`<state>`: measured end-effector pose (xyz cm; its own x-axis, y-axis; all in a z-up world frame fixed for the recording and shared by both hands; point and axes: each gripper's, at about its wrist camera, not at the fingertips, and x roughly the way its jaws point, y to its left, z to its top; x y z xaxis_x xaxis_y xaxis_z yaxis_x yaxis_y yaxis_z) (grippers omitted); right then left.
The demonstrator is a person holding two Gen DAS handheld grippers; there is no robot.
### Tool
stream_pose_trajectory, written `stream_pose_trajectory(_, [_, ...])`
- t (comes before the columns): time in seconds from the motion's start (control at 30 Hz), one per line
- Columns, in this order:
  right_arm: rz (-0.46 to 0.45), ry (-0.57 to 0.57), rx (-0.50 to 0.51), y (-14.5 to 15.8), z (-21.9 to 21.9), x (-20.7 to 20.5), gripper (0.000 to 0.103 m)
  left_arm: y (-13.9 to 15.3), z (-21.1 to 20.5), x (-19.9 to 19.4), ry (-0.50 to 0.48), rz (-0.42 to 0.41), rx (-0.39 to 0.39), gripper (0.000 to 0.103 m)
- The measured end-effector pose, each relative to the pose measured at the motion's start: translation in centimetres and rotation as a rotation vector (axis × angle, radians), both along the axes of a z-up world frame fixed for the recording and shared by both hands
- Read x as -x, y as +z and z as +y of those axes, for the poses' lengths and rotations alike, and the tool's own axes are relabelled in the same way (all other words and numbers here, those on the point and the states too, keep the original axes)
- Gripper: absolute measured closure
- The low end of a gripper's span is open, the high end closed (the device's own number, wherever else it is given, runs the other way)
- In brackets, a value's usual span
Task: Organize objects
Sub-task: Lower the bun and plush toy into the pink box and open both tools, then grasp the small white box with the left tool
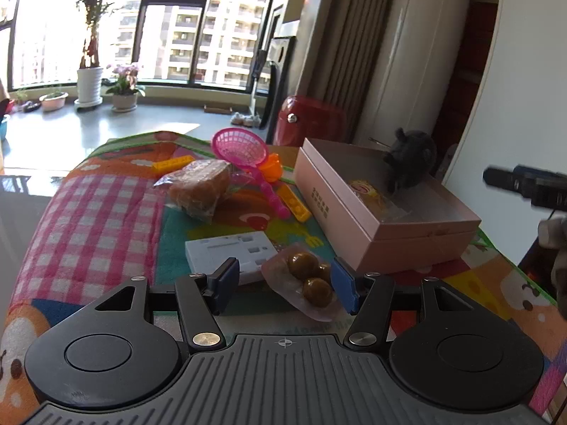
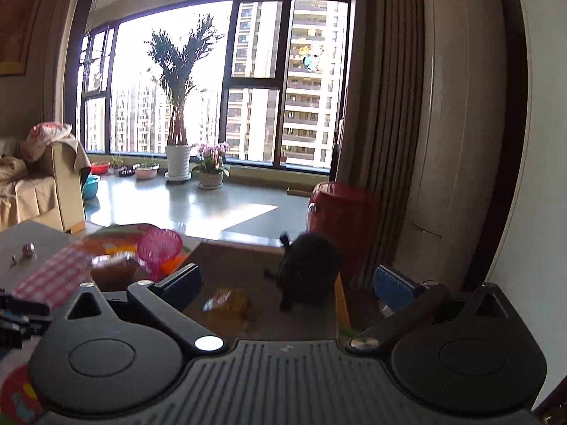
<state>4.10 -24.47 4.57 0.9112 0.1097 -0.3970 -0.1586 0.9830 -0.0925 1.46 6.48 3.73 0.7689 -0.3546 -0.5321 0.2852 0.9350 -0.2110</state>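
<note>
Left gripper (image 1: 285, 285) half spread around bagged green balls (image 1: 312, 278), pads not pressing; right gripper (image 2: 287, 283) wide apart, empty, dark plush toy (image 2: 306, 271) just ahead in pink box (image 1: 372, 223).

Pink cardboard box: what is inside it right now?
Inside the pink cardboard box: a dark grey plush toy and a yellow wrapped packet. The near wall hides part of the floor.

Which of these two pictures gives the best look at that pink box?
The left wrist view: the pink box shows whole and sharp, open, its front and side walls lit. In the right wrist view only its shadowed, blurred inside shows between the fingers.
</note>
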Motion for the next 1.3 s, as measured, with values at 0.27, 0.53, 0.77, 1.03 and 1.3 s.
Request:
stream_pose_trajectory(0.27, [0.203, 0.035, -0.065, -5.6, 2.6, 2.2, 0.0, -0.6, -1.3, 1.1, -0.006, 0.034, 0.002, 0.041])
stream_pose_trajectory(0.53, [0.362, 0.026, -0.166, -7.9, 0.9, 0.8, 0.0, -0.6, -1.9, 1.0, 0.002, 0.038, -0.021, 0.041])
stream_pose_trajectory(0.77, [0.386, 0.008, -0.103, -7.9, 1.6, 1.2, 0.0, -0.2, -0.7, 0.0, 0.056, -0.016, -0.038, 0.041])
stream_pose_trajectory(1.03, [0.392, 0.025, -0.05, -8.0, 2.1, 1.5, 0.0, -1.8, 3.1, -7.3, 0.051, 0.064, 0.023, 0.041])
stream_pose_trajectory(1.3, [0.391, 0.111, -0.051, -7.6, 2.3, 2.2, 0.0, -3.1, 3.8, -4.9, -0.161, 0.139, 0.054, 0.046])
